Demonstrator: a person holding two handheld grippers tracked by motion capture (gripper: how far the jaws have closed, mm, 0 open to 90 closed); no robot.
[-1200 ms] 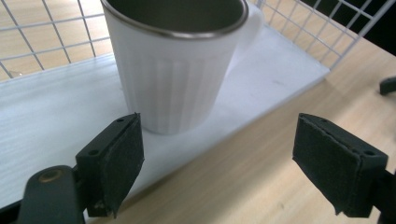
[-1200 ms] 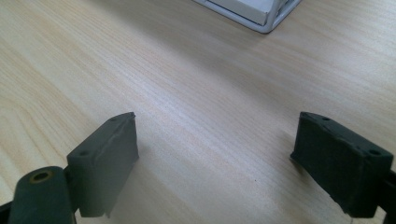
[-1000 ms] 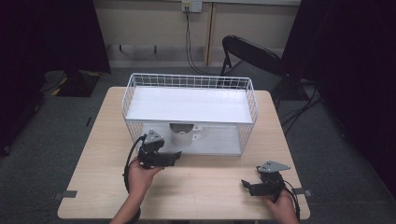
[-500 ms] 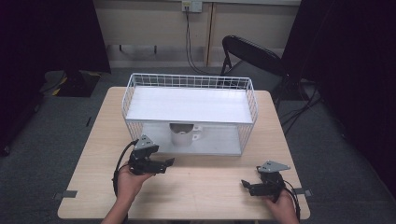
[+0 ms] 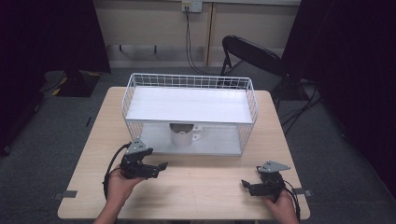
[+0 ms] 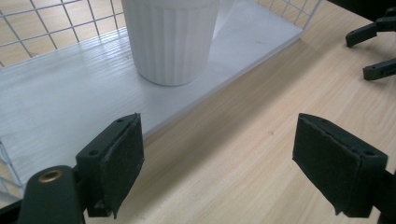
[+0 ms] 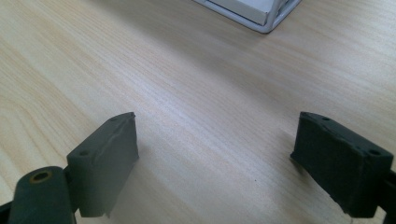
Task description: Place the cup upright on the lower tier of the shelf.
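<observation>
Both tongs empty, jaws spread wide. Left gripper sits on the table just in front of the wire rack, near its left end, jaws pointing toward the right side of the rack; nothing is between its pads. Right gripper rests on the table well in front of the rack's right corner, also gaping, with bare wood between its jaws in the right gripper view.

White ribbed cup stands on the rack's lower shelf, under the upper shelf, roughly mid-rack and close to the front edge. It looks upright in the left gripper view. A small white piece is beside it on the right, maybe a handle, too small to tell.

Progress, judging from the layout: cup reads as placed in the rack, so the placement looks done. Neither gripper touches it; left one is nearest, off to the cup's front-left. If the job is instead taking the cup out, then nothing has started: approach and grasp are all left. Can't settle which from these frames alone. Folding chair behind the rack, not involved.
</observation>
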